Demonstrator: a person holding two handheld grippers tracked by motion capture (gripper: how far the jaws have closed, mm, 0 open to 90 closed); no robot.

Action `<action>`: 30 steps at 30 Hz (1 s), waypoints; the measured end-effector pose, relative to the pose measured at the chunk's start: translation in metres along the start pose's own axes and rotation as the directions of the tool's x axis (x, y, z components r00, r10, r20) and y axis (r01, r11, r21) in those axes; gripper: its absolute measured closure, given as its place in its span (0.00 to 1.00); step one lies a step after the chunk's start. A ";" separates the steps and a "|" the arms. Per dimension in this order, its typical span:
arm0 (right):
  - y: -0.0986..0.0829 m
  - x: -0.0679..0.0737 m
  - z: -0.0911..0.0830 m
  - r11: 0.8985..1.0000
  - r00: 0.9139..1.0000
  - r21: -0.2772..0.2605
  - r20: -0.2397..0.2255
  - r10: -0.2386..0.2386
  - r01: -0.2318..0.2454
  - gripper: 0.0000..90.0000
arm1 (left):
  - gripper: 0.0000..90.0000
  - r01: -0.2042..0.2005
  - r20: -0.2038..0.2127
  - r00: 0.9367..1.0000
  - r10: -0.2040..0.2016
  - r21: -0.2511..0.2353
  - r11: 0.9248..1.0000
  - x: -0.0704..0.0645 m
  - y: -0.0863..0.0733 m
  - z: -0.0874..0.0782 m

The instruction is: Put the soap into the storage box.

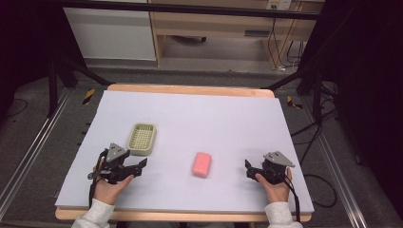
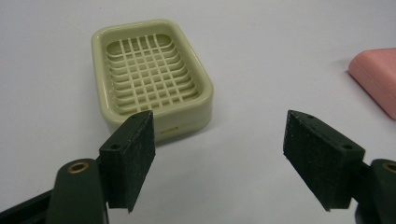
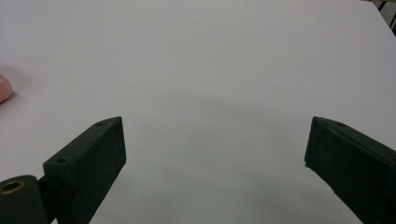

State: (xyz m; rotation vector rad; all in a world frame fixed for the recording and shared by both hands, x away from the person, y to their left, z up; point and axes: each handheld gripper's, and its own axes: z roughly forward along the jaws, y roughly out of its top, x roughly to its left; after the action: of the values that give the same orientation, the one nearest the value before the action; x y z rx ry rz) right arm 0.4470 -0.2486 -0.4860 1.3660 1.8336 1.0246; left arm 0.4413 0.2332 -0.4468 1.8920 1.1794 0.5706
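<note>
- On the bench (image 1: 190,114), from the high view, the pink soap (image 1: 202,164) lies flat to the right of the soap dish (image 1: 142,138), well apart from it. The left gripper (image 1: 140,166) sits just below the dish, the right gripper (image 1: 247,168) right of the soap, both empty.
- In the left gripper view, its jaws stand spread before the slatted, pale green dish (image 2: 149,77). The soap (image 2: 376,79) looks a rounded, smooth bar, so I'd square up to its long sides.
- In the right gripper view, jaws are spread wide over bare bench (image 3: 210,70), with a sliver of soap (image 3: 3,88) at the left edge. I'd swing towards it first.

Even, soft light; dark surroundings
</note>
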 end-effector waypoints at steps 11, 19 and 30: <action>0.000 0.000 0.000 1.000 1.000 -0.001 0.003 -0.002 0.002 0.06 | 0.28 -0.030 0.024 0.999 0.031 -0.013 0.999 -0.010 0.013 -0.002; 0.000 0.000 0.000 1.000 1.000 0.000 0.004 -0.001 0.001 0.07 | 0.28 -0.027 0.034 0.999 0.028 -0.015 1.000 -0.010 0.023 -0.004; 0.000 0.000 0.000 1.000 1.000 0.002 0.004 0.000 0.000 0.07 | 0.28 -0.031 0.054 0.998 0.034 -0.046 0.998 -0.021 0.041 -0.003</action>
State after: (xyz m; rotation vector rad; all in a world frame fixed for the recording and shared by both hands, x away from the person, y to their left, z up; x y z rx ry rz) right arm 0.4472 -0.2485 -0.4861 1.3678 1.8328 1.0195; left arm 0.4504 0.2071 -0.4105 1.8802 1.0933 0.5548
